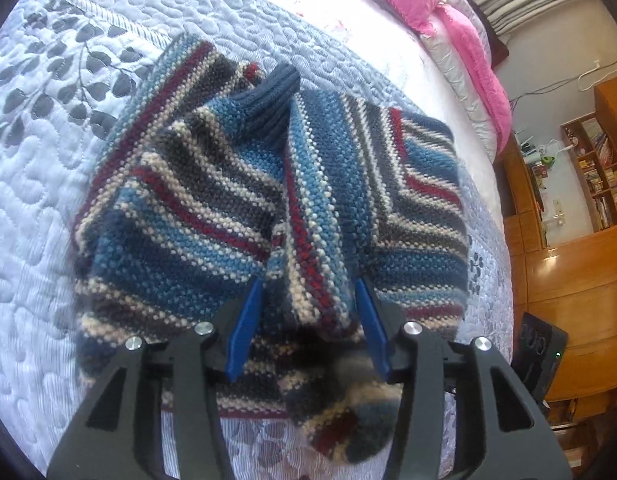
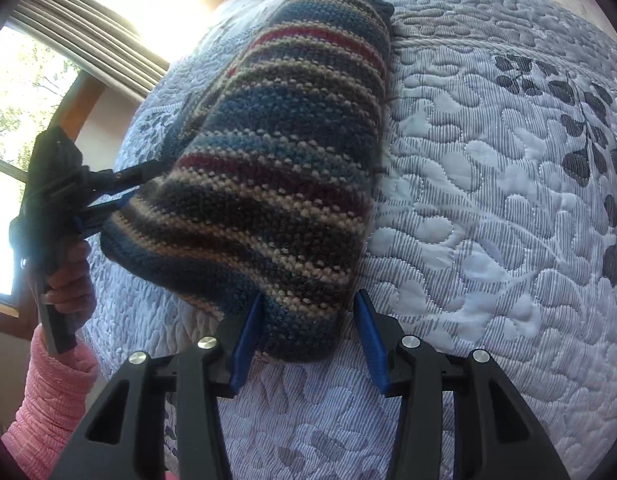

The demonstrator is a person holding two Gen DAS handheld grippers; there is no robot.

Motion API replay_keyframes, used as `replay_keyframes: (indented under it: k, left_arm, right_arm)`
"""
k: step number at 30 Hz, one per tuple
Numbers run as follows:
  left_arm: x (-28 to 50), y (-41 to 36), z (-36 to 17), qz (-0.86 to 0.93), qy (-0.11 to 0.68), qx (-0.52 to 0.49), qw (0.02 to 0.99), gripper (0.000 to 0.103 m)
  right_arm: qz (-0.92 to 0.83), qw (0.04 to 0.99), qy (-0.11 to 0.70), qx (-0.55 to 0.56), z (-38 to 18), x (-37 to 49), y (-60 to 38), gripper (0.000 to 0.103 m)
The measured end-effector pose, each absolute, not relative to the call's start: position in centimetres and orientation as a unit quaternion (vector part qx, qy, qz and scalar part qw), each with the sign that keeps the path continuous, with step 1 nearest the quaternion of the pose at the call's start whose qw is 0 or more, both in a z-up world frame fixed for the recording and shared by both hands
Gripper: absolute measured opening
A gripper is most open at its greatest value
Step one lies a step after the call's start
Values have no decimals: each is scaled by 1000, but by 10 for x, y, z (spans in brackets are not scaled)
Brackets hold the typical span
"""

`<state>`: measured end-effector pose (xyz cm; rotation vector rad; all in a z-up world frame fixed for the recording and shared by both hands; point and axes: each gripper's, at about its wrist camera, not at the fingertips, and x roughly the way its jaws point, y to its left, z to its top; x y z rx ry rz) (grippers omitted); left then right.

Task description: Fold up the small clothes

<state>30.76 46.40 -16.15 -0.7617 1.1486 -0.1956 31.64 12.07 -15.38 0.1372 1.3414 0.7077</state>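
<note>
Sweater point(image 1: 268, 200) collar, left view only

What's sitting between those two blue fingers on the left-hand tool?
A raised fold of the striped knitted sweater fills the gap between the left gripper fingers, which stand apart. The left wrist view shows it.

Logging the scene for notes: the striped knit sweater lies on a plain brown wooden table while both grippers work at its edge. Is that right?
Not quite: the striped knit sweater lies on a white quilted bedspread with grey leaves, not a table. The right wrist view shows it clearly. Both grippers do work at its edge.
</note>
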Motion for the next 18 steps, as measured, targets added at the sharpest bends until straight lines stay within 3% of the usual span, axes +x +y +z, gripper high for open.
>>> replay_keyframes:
  k: [1,3,8,9,11,13,18]
  left_arm:
    - [300,465,-155,-98,523,-355,768,60]
    - [285,465,-144,-107,520,-349,773,65]
    - [264,449,-145,-121,532,-338,767,63]
    - [264,445,-148,-127,536,-341,762,60]
    - [263,438,-154,-128,544,-337,758,43]
    - [266,431,-155,-131,548,-328,758,21]
    - [256,438,-139,-129,527,-309,781,14]
  right_arm:
    - [322,726,605,58,-153,316,121,47]
    - [323,729,601,51,-149,314,123,48]
    - [329,729,599,46,-144,308,123,48]
    - [330,728,599,46,-144,307,123,48]
    - [329,727,600,46,-143,304,127,48]
    - [328,725,604,46,-141,303,129,48]
    - [337,726,598,43,-133,299,127,49]
